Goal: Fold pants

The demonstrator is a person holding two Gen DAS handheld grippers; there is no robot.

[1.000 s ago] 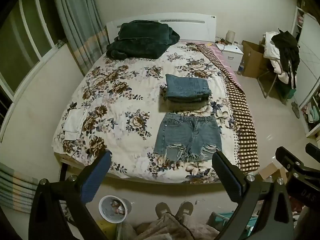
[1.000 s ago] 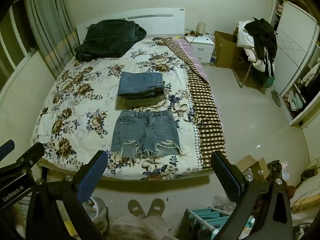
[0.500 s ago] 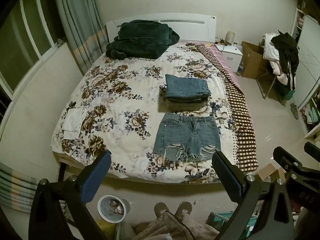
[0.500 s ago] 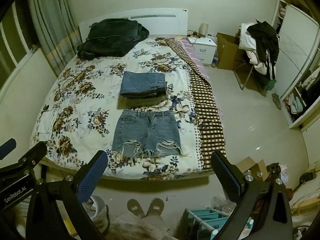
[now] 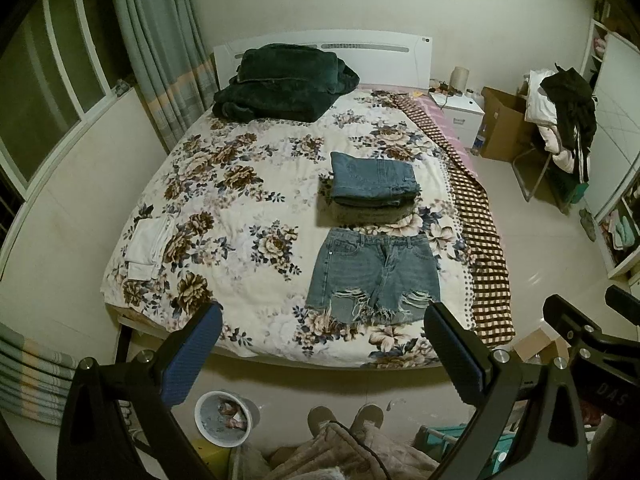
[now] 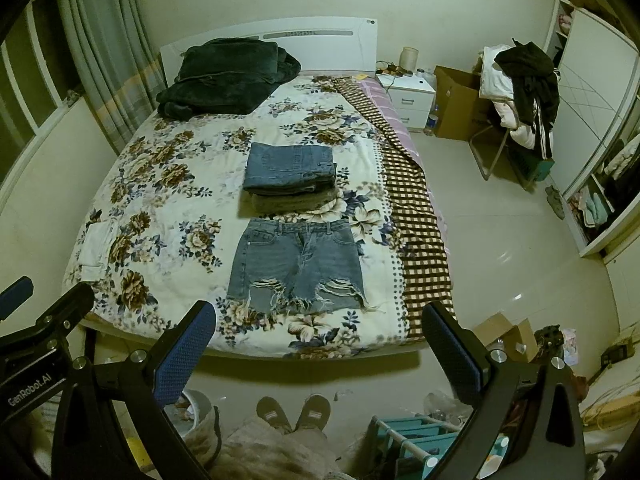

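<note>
Denim shorts (image 5: pixel 374 276): spread flat on the bed (image 5: pixel 240 184), ahead of and between both sets of jaws, waistband far, frayed hems near; laid open like this, they look ready for a first fold.
Left gripper (image 5: pixel 322 350): jaws wide, empty, well short of the hems.
Right gripper (image 6: pixel 320 346): jaws wide, empty, held over the floor before the bed edge.
Folded stack (image 5: pixel 374 184): just beyond the waistband, probably finished items set clear of the working spot.
Stage: folding not yet begun, by my judgement.
</note>
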